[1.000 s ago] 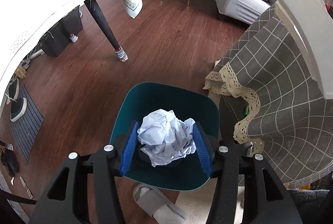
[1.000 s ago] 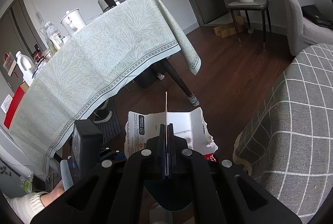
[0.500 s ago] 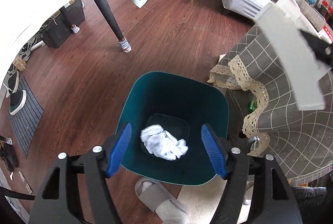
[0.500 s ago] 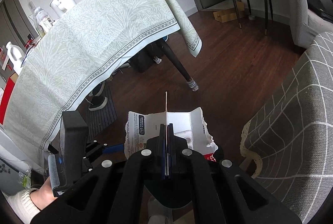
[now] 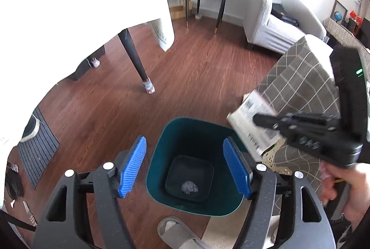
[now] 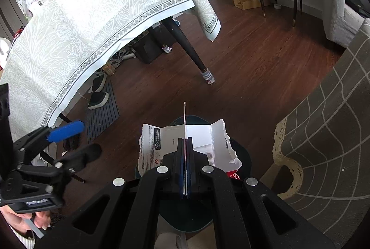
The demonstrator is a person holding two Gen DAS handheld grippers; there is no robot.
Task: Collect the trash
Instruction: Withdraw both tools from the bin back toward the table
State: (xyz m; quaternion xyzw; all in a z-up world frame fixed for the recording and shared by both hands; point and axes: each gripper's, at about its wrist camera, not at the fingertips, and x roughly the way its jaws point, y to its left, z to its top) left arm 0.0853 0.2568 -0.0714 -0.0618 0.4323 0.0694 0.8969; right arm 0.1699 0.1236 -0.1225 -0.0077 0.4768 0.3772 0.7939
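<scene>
The floor (image 5: 198,78) is laid in smooth, reddish wood boards. The bin (image 5: 161,179) is moulded of matt teal plastic. Ribbed blue rubber is seen on the left tongs' (image 5: 185,164) pads (image 5: 133,165). Torn printed card (image 6: 203,140) is pinched by the right tongs (image 6: 185,145).

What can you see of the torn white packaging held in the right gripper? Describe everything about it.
The torn white packaging is a flattened piece of thin card, white inside, with a ragged right edge. It carries black small print, a dark label, barcodes on its outer face and a red patch at the lower corner. The right gripper is shut on a fold that stands up edge-on. It hangs above the rim of the teal bin.
</scene>
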